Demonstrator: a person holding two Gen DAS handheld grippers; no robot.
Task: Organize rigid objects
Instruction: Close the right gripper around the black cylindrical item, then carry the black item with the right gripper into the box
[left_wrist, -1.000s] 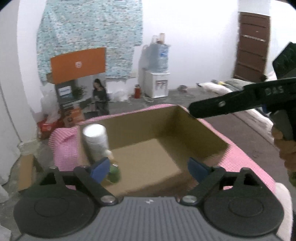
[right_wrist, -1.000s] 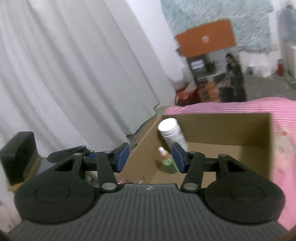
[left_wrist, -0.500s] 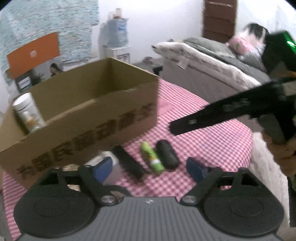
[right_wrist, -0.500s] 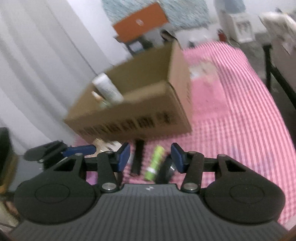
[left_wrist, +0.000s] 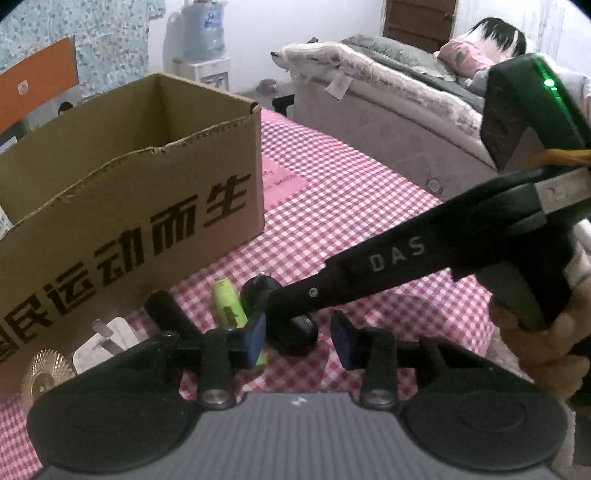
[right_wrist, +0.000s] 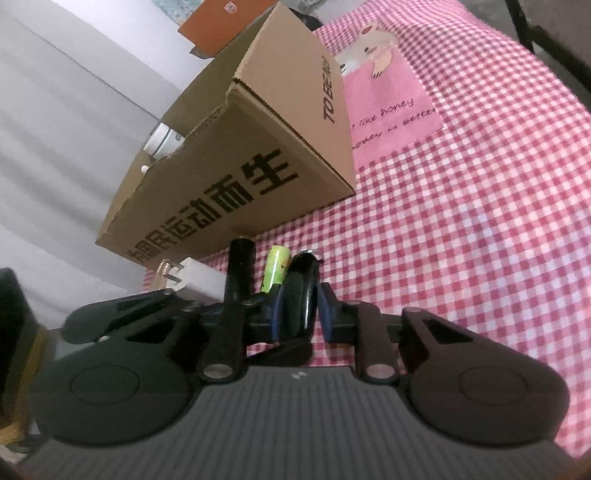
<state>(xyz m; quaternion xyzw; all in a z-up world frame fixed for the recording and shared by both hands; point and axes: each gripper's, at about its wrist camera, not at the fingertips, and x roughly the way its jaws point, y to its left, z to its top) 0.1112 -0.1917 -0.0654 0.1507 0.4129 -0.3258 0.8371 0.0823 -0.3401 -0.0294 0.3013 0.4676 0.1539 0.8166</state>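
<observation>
Both grippers at the row of objects.
Right gripper (right_wrist: 301, 314) pinches the black roller (right_wrist: 297, 295); left gripper (left_wrist: 297, 339) is closing with nothing between its pads.

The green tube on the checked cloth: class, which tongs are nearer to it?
Left. The left tongs are closing, one pad right at the green tube. The right tongs grip the black object beside it.
</observation>
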